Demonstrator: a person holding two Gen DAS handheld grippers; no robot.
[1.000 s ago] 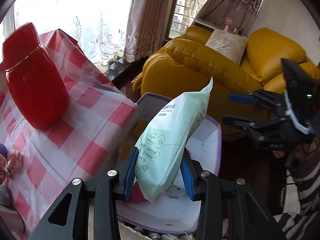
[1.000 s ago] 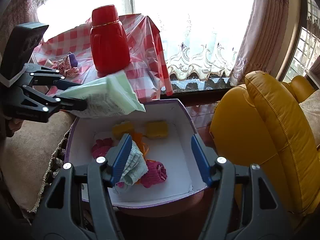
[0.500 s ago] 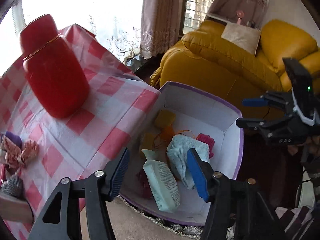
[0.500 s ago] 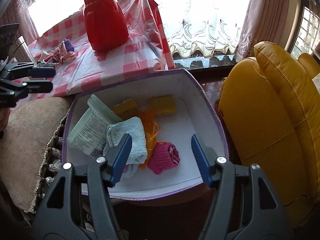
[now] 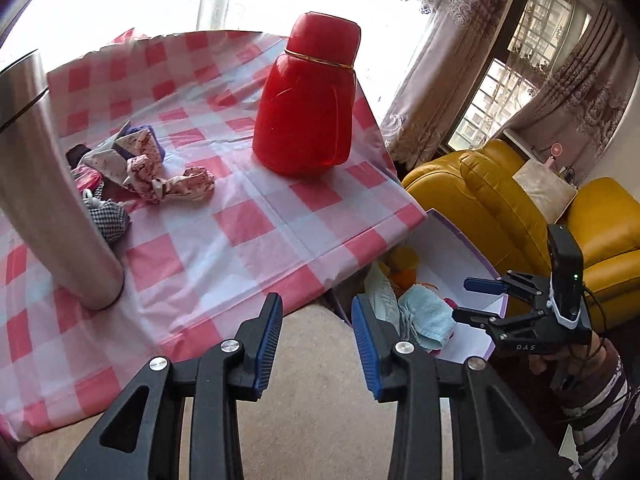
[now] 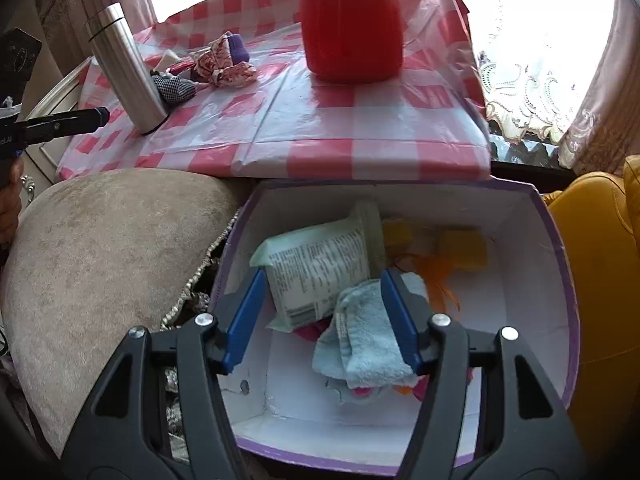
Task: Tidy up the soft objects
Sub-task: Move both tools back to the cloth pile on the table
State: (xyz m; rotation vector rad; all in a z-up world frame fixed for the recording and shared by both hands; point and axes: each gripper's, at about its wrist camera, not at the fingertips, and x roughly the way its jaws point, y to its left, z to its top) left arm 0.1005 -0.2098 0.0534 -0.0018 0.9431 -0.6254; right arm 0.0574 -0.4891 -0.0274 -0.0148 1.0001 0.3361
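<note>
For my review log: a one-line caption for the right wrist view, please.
Right gripper open above the white box holding a tissue pack, blue towel and yellow sponges.

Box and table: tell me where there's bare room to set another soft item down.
In the box, bare floor lies along the near wall and near-left corner; the tissue pack, blue towel and yellow sponges crowd the rest. On the table, the checked cloth is free between the red jug and steel flask; fabric bundles crowd behind the flask.

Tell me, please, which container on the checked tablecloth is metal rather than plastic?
The silver flask, a slim tilted cylinder beside the fabric pile; the red jug is squat plastic.
</note>
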